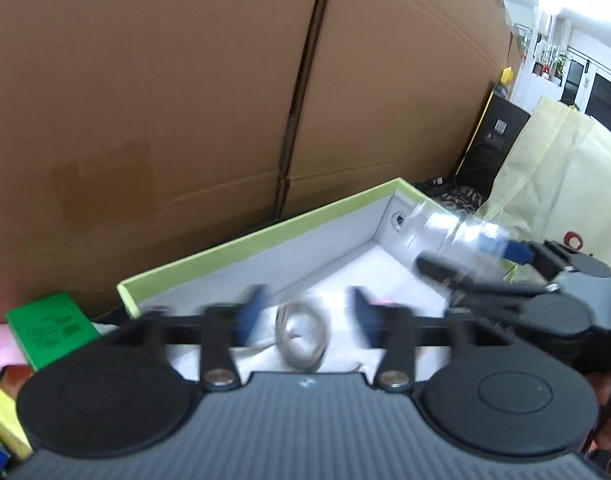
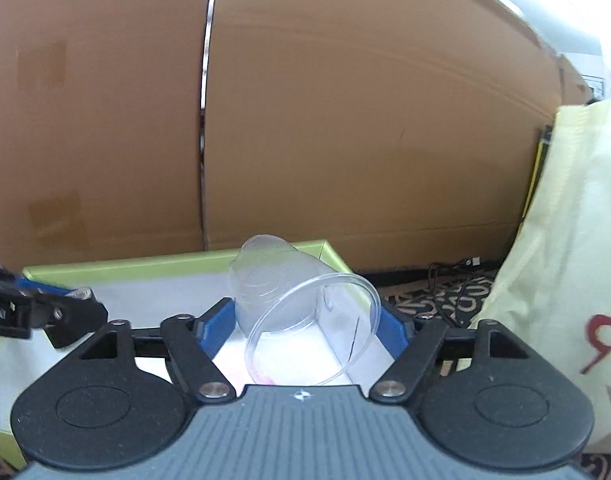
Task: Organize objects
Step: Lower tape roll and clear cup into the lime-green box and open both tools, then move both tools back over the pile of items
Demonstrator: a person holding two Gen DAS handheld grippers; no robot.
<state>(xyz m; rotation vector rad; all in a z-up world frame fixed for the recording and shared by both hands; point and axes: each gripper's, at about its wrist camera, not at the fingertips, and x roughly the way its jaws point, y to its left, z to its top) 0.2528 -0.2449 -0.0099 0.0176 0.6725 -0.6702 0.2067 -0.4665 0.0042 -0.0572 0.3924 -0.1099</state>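
1. Left gripper (image 1: 305, 312): blue fingers apart, nothing between the pads. It hangs over the near part of a green-rimmed box (image 1: 241, 246) with a white interior.
2. A coiled grey cable (image 1: 303, 334) lies on the box floor, seen through the gap between the left fingers.
3. Right gripper (image 2: 301, 322): fingers spread wide with a clear plastic cup (image 2: 301, 304) between them, tilted, mouth toward the camera. Pad contact with the cup cannot be judged.
4. The cup sits over the box's right end, near the far corner.
5. A green booklet (image 1: 49, 330) lies outside the box, to its left.
6. Beyond: a cardboard wall (image 2: 345, 120); to the right, a pale yellow bag (image 2: 577, 240).
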